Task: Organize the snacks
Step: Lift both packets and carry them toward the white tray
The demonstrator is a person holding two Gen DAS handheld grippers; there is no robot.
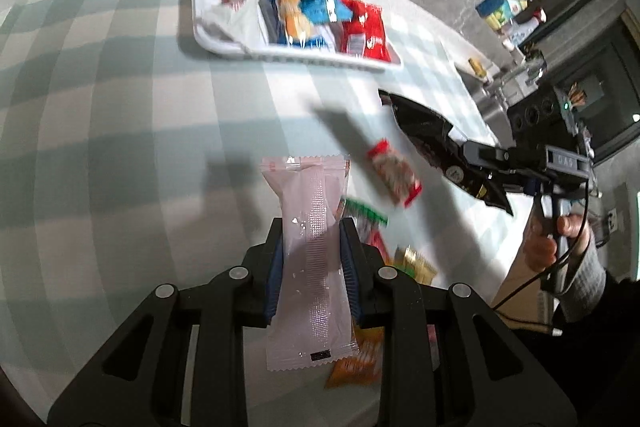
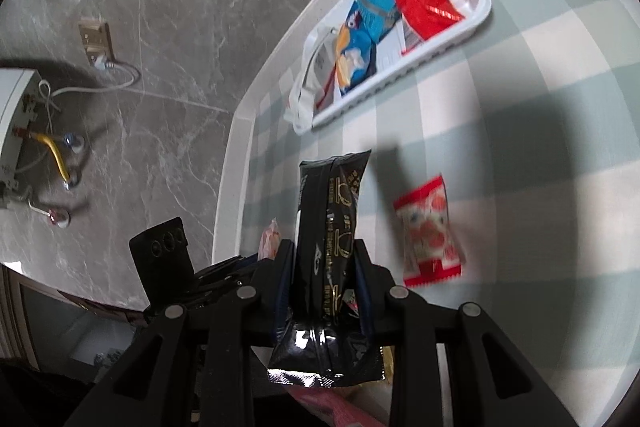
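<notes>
Two packets are gripped, one per gripper. Left wrist view: left gripper [image 1: 312, 267] has its jaws clamped on a pale pink crinkly packet [image 1: 310, 247], long axis running away from the camera toward the white slotted tray [image 1: 224, 45] near the table's far edge. Packets beneath the gripper are half hidden and blurred. Right gripper [image 1: 452, 147] pinches a glossy black packet [image 1: 424, 135] above the table's right side.

Right wrist view: right gripper [image 2: 324, 267] is closed on the black packet [image 2: 332, 227], pointing lengthwise at the tray [image 2: 400, 75]. A red-white packet [image 2: 430, 231] lies blurred on the checked tablecloth [image 2: 520, 187], near its front.
</notes>
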